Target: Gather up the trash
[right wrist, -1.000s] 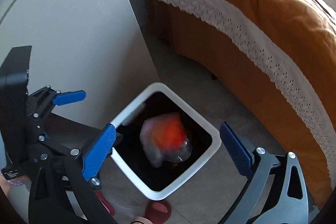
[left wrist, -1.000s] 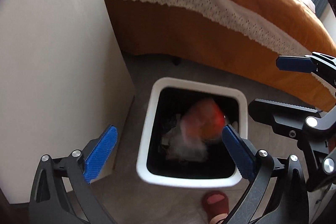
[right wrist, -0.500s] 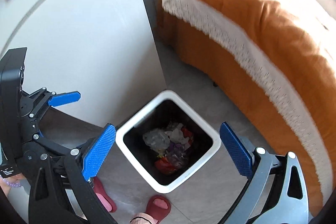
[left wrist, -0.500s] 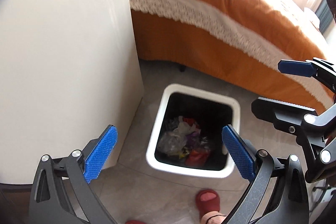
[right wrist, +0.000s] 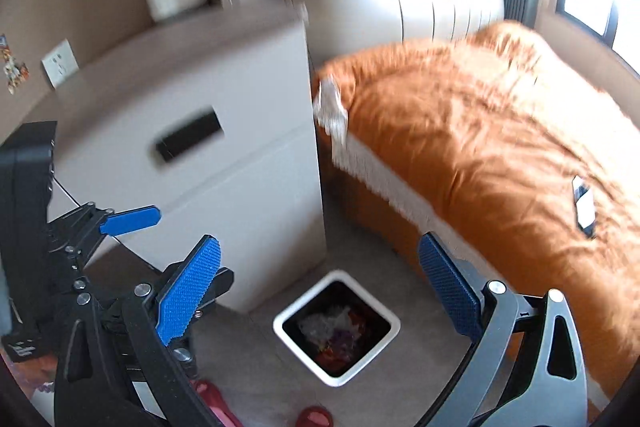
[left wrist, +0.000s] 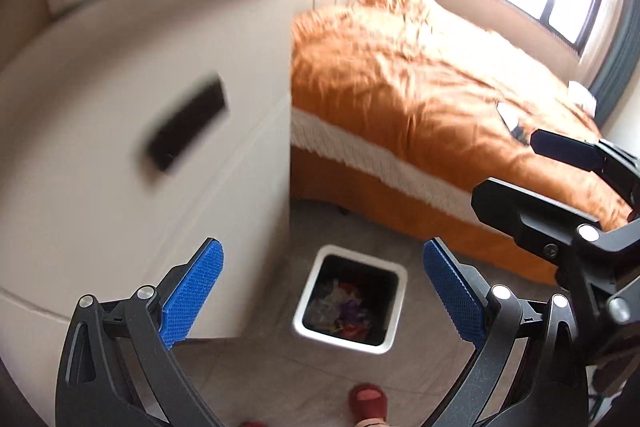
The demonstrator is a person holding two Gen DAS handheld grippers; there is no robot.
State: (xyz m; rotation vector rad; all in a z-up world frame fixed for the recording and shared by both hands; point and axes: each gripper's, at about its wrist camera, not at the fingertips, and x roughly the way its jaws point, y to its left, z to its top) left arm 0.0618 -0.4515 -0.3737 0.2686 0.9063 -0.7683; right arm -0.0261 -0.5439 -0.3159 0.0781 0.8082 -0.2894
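Observation:
A white square trash bin (left wrist: 310,291) (right wrist: 280,323) stands on the floor between the nightstand and the bed, far below both grippers. Crumpled wrappers and a red bag (left wrist: 344,311) (right wrist: 336,335) lie inside it. My left gripper (left wrist: 320,287) is open and empty, high above the bin. My right gripper (right wrist: 320,291) is open and empty, also high above it. The right gripper shows in the left wrist view (left wrist: 560,163); the left gripper shows in the right wrist view (right wrist: 128,219).
A white nightstand (left wrist: 120,147) (right wrist: 224,131) with a dark handle slot stands left of the bin. An orange-covered bed (left wrist: 440,99) (right wrist: 480,131) lies to the right, with a small black-and-white item (right wrist: 584,207) on it. Red slippers (left wrist: 368,403) show at the bottom.
The bag fell from between the grippers into the bin. Both grippers then rose and tilted up, so the bin looks smaller and the nightstand top and bed come into view.

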